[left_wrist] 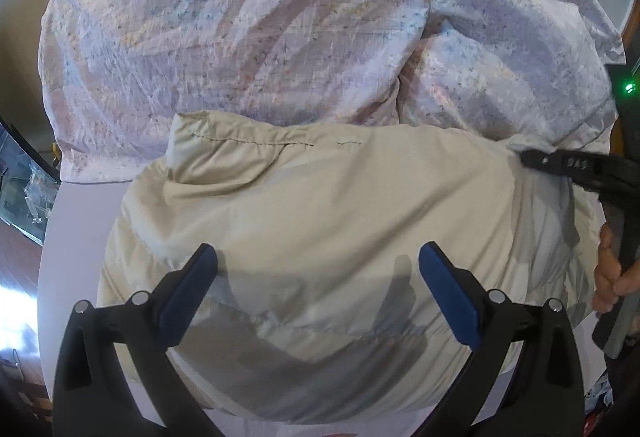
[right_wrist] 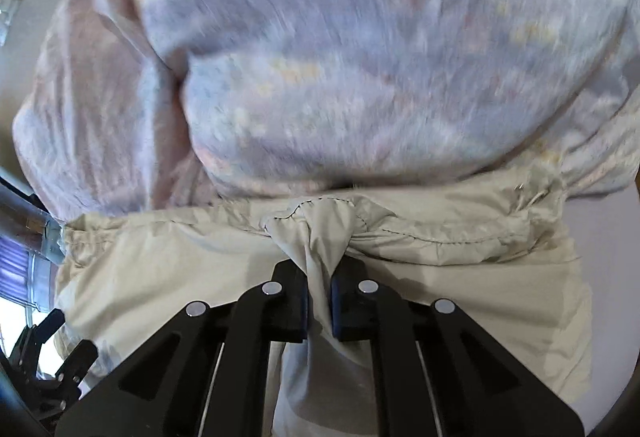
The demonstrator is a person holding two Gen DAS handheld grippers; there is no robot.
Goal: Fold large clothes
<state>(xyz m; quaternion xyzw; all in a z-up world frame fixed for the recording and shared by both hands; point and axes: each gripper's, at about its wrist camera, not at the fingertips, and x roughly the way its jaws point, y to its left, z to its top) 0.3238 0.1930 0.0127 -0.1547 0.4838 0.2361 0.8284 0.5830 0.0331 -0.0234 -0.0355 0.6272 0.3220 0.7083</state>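
A beige jacket [left_wrist: 320,213] lies partly folded on a pale table [left_wrist: 80,205], its stitched hem edge toward the far side. My left gripper [left_wrist: 318,263] is open and empty, hovering just above the jacket's near part. My right gripper [right_wrist: 319,289] is shut on a bunched fold of the beige jacket [right_wrist: 440,277] near its stitched edge. In the left wrist view the right gripper [left_wrist: 524,157] shows at the jacket's far right corner, with the hand holding it at the right edge.
A large crumpled pastel floral cloth [left_wrist: 260,29] lies piled behind the jacket, touching its far edge; it fills the upper right wrist view [right_wrist: 360,57]. The table's left edge drops to a wooden floor [left_wrist: 16,277]. A green light [left_wrist: 629,88] glows at right.
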